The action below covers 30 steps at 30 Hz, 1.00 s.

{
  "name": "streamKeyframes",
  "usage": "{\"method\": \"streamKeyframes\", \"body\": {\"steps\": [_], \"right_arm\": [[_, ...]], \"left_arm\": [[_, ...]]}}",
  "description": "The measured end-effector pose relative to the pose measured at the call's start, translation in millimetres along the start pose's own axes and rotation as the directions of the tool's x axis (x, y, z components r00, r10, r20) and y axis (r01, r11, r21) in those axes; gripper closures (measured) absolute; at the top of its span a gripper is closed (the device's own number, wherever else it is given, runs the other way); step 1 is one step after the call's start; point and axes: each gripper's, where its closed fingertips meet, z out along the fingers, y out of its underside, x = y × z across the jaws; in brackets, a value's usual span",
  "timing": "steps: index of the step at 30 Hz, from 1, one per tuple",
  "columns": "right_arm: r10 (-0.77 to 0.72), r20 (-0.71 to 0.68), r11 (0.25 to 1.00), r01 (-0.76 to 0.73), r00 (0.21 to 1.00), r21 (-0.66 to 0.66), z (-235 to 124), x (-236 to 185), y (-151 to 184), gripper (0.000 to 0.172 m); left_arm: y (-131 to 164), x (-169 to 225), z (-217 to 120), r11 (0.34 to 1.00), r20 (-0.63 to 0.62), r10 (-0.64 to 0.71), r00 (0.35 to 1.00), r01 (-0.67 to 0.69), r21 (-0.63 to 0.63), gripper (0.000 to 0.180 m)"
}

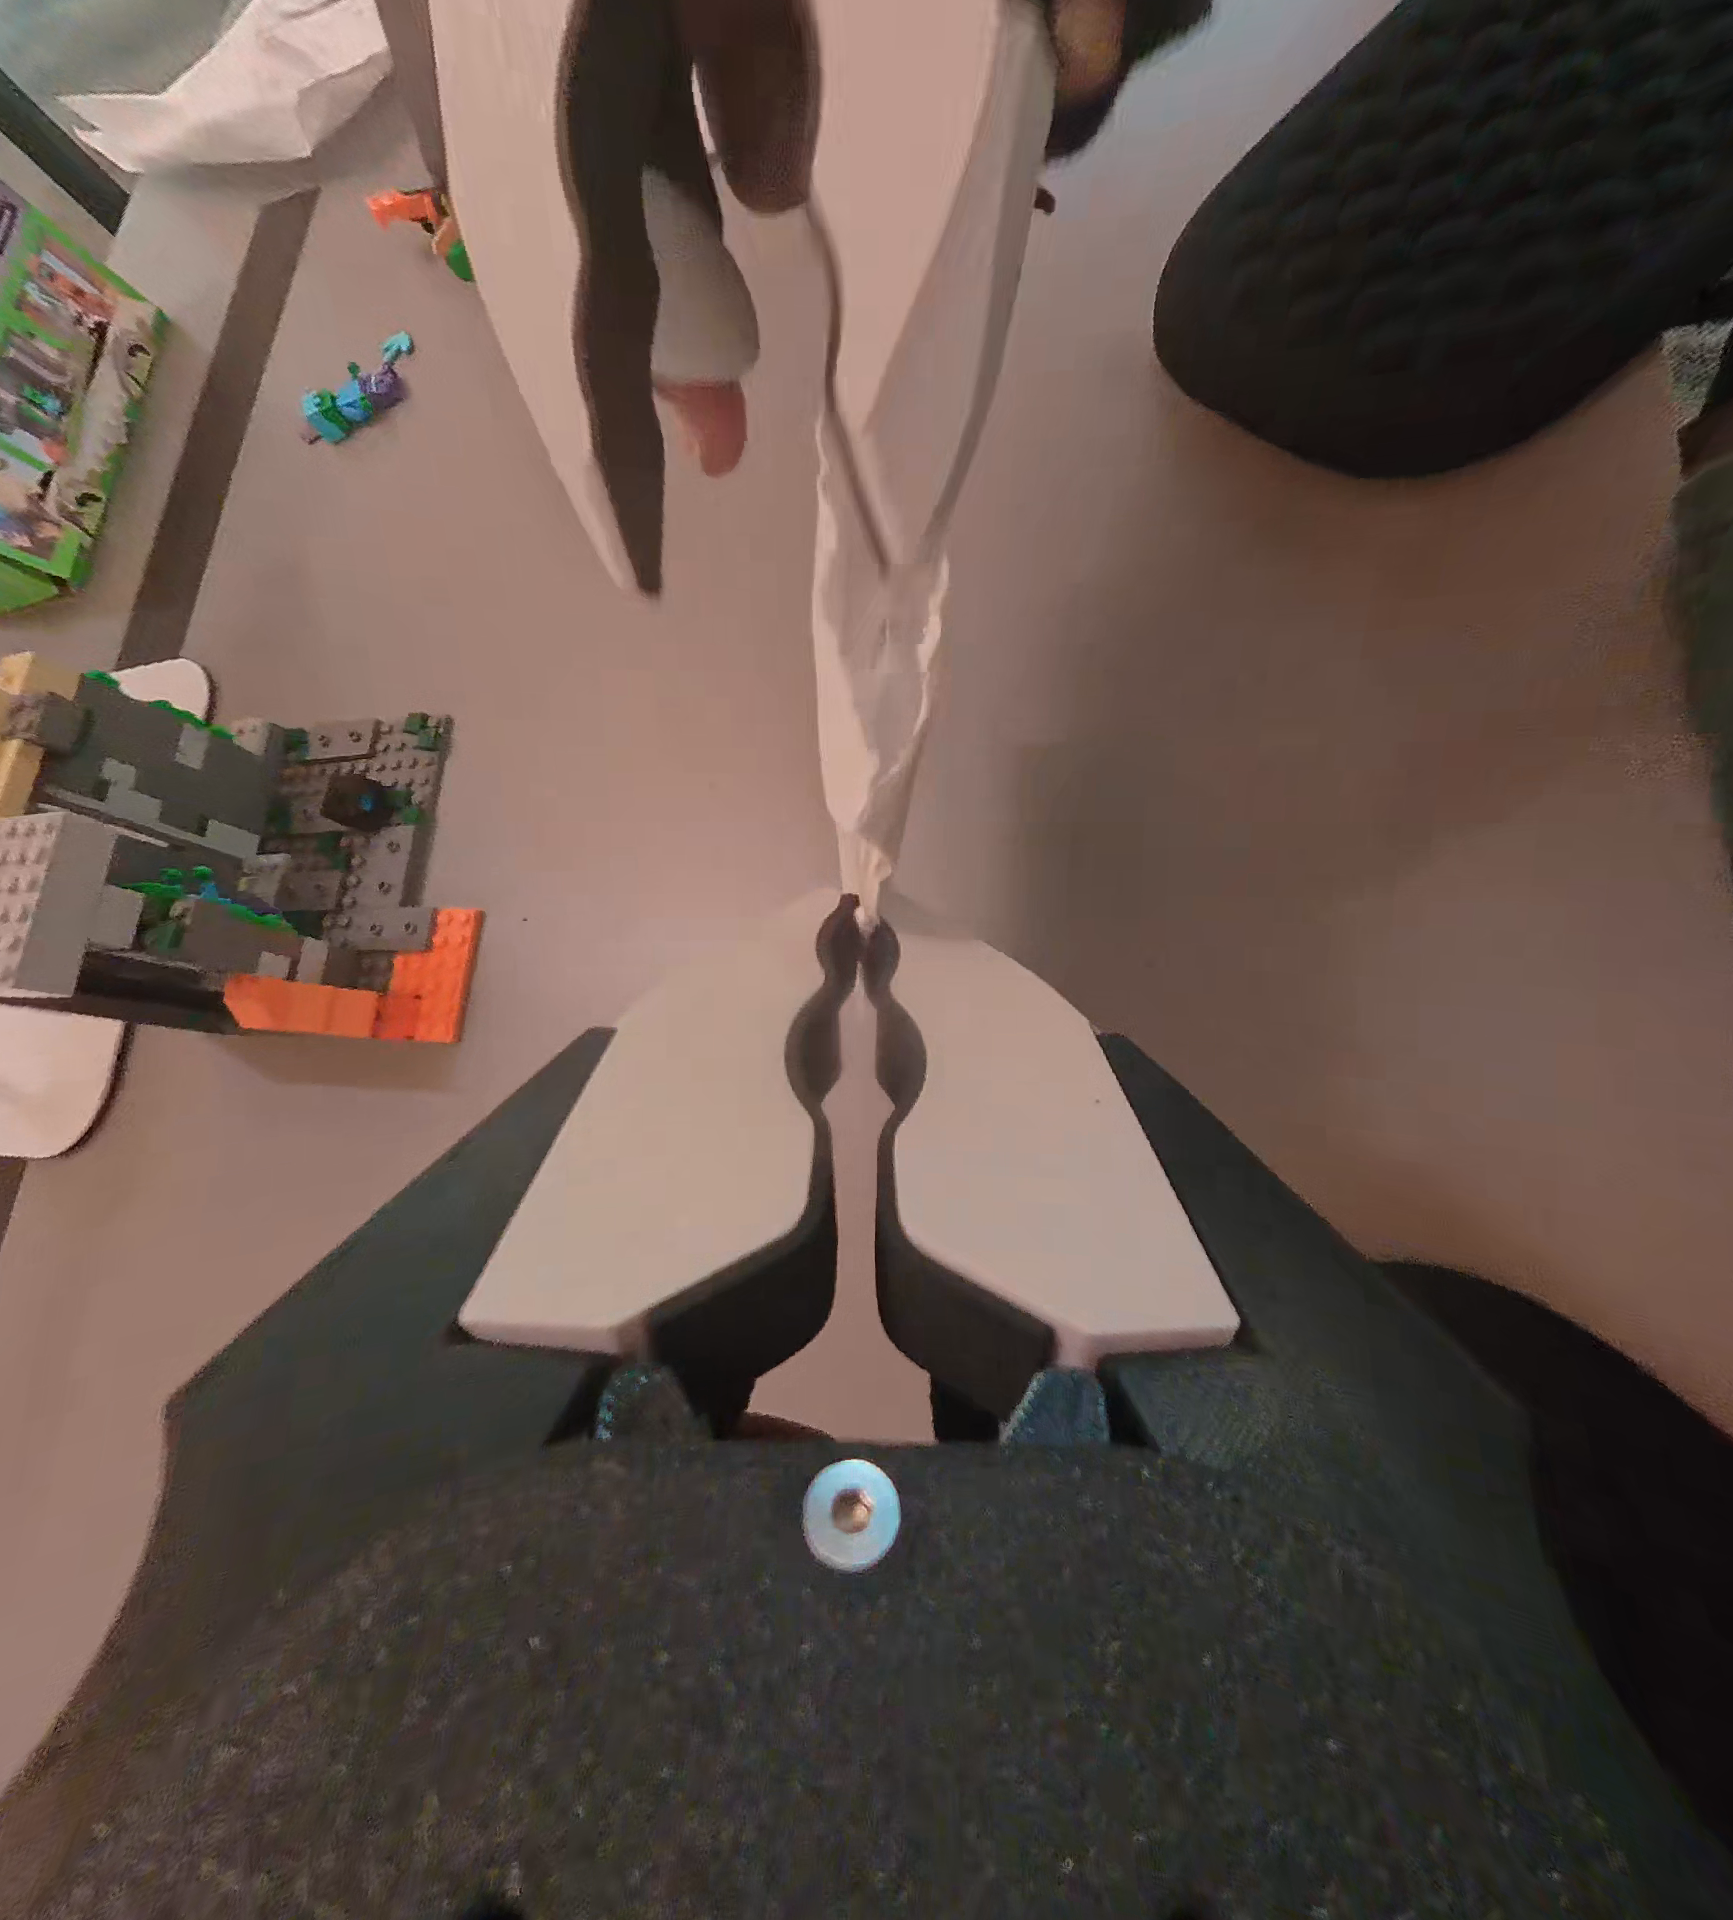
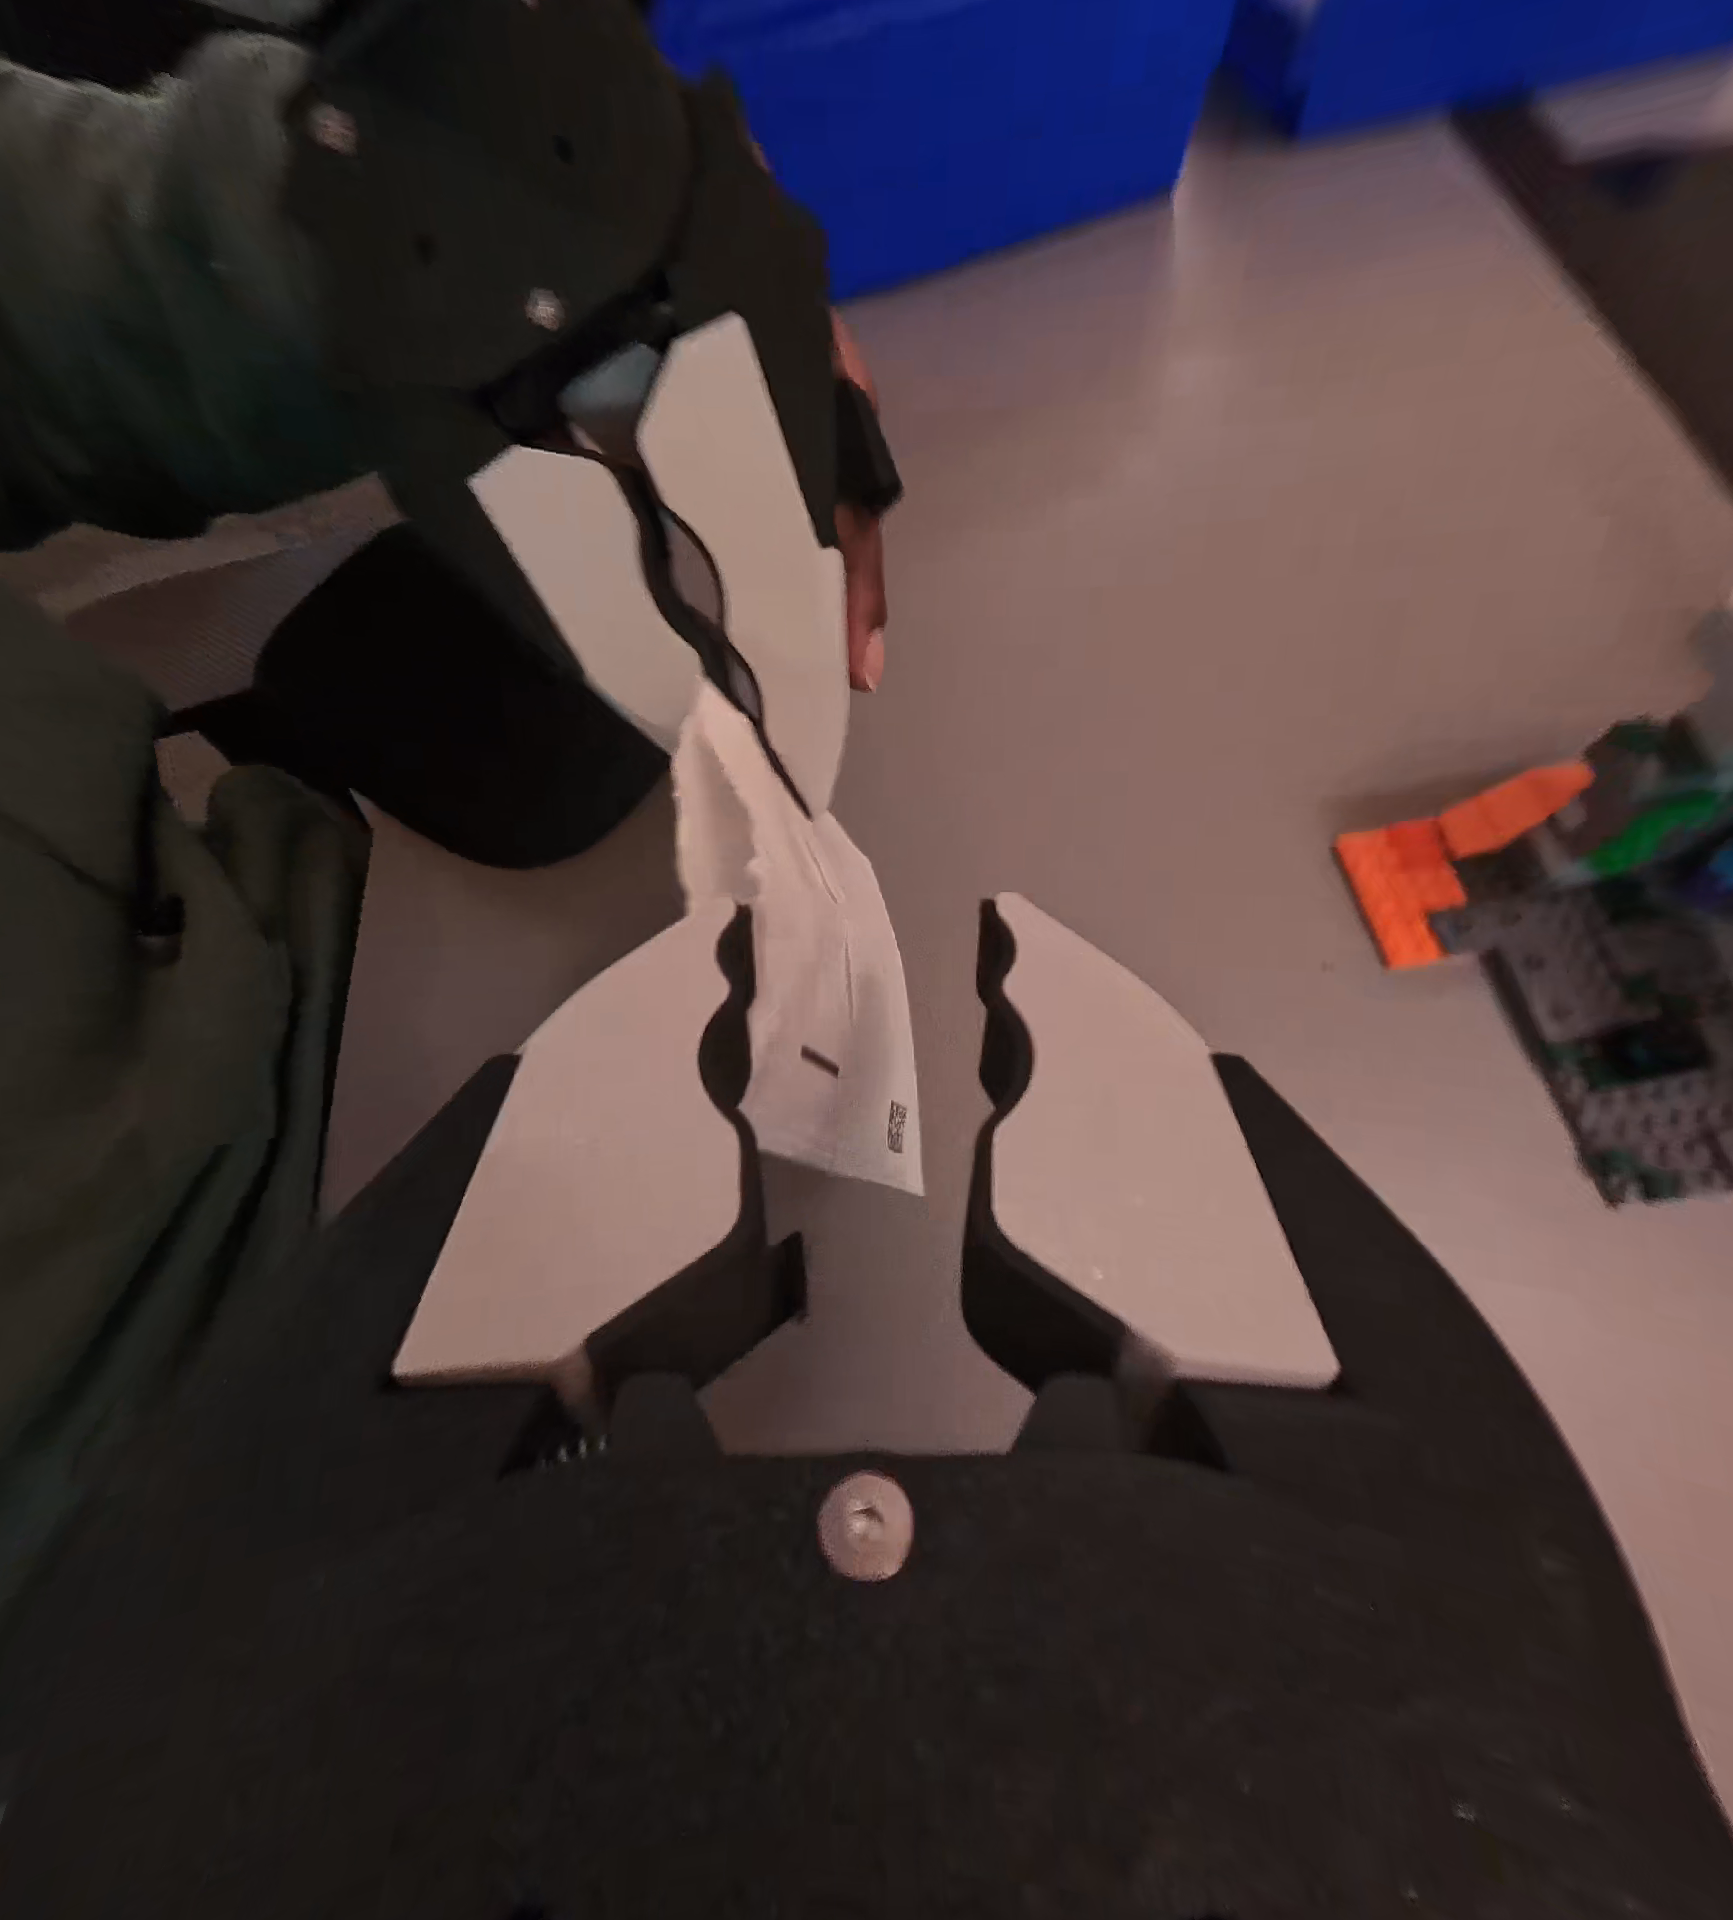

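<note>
My left gripper point(image 1: 857, 920) is shut at its very tips on one end of a white paper bag point(image 1: 877, 707). The bag stretches away from it, twisted near the grip, over the pale table point(image 1: 1257, 831). In the right wrist view the left gripper point(image 2: 805, 805) comes in from the upper left, pinching the bag's torn top edge. The bag point(image 2: 831, 1018) hangs down between the fingers of my right gripper point(image 2: 864, 912), which is open wide. The bag lies against its left finger point(image 2: 727, 1039) and clear of the other. In the left wrist view the right gripper point(image 1: 763, 571) points toward me, astride the bag.
A grey, green and orange brick model point(image 1: 218, 852) stands at the left, also in the right wrist view point(image 2: 1620, 935). A green box point(image 1: 20, 416), small brick figures point(image 1: 358, 395) and crumpled white paper point(image 1: 238, 94) lie beyond. A black textured object point(image 1: 1464, 239) sits right. Blue bins point(image 2: 945, 135) stand behind. My right fingertips sit around 5 cm from my left ones.
</note>
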Motion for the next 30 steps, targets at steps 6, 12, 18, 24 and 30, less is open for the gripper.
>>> {"method": "streamKeyframes", "body": {"steps": [6, 12, 18, 24, 30], "right_arm": [[-0.135, 0.051, 0.979, 0.125, 0.99, 0.16, -29.7, -13.4, 4.1, 0.123], [-0.268, -0.1, 0.962, 0.272, 0.958, 0.033, -7.8, -10.4, 46.0, 0.145], [-0.32, -0.145, 0.944, 0.328, 0.936, 0.03, 12.8, -13.0, 41.8, 0.167], [-0.31, -0.14, 0.947, 0.319, 0.94, 0.041, 16.8, -11.7, 38.7, 0.172], [-0.322, -0.142, 0.942, 0.332, 0.936, 0.051, 27.0, -13.3, 33.9, 0.172]], "left_arm": [[15.1, -1.1, -3.1, 1.0, 0.026, 0.014, 1.0, -0.014, 0.003, 0.18], [20.8, -1.8, -4.9, 0.997, 0.036, -0.055, 0.998, 0.053, 0.058, 0.18], [17.6, 1.9, -1.0, 0.996, 0.027, -0.062, 0.998, 0.06, 0.071, 0.18], [18.4, 1.0, -0.5, 0.995, 0.031, -0.066, 0.997, 0.063, 0.079, 0.18], [11.4, 2.0, 5.3, 0.992, 0.021, -0.069, 0.997, 0.066, 0.105, 0.18]]}}
